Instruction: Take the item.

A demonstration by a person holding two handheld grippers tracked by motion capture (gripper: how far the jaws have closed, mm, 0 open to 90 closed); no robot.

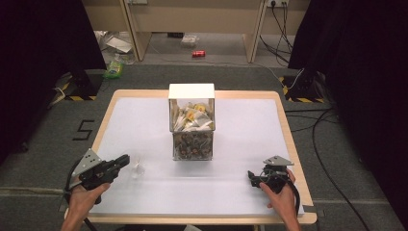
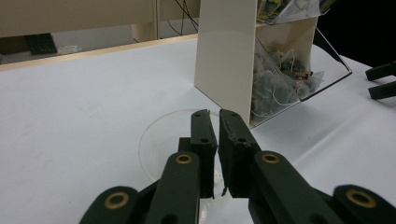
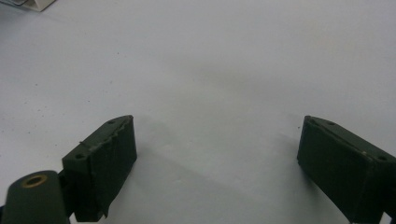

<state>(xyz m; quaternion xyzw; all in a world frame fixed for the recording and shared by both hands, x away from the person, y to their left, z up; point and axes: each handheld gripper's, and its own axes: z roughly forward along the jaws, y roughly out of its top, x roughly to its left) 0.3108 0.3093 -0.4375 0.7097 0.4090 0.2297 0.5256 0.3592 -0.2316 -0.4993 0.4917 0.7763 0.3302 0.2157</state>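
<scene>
- High view: table [image 1: 144, 120] w/ white cover, wood edge showing round it. Clear two-tier dispenser [image 1: 191, 122] w/ white top stands at mid-table, a bit toward the far side; upper tier holds light tea bags, lower tier darker ones.
- High view: left gripper [image 1: 126, 160] at near-left of table, held by left hand [image 1: 84, 199], jaws aimed right toward a small clear plastic cup [image 1: 138, 168]. Cup sits on the cover right at the jaw tips, left of and nearer than the dispenser base. Too small here to tell contact.
- High view: right gripper [image 1: 251, 176] at near-right, held by right hand [image 1: 284, 197], jaws pointing left, low over the cover, well apart from dispenser and cup.
- Left gripper view: jaws nearly together, thin gap left betw them, pinching the near rim of the clear cup [image 2: 163, 140]; cup wall runs betw the pads. Cup upright on the white cover, open rim visible as a circle behind the jaws. Dispenser [image 2: 261, 65] just beyond and to the right, white side panel facing cam, tea bags [image 2: 275, 84] piled behind its clear slanted front. Other gripper's jaw tips at far right edge.
- Right gripper view: jaws spread wide, nothing betw them, bare white cover [image 3: 210, 84] below and ahead. Left pad edge looks frayed.
</scene>
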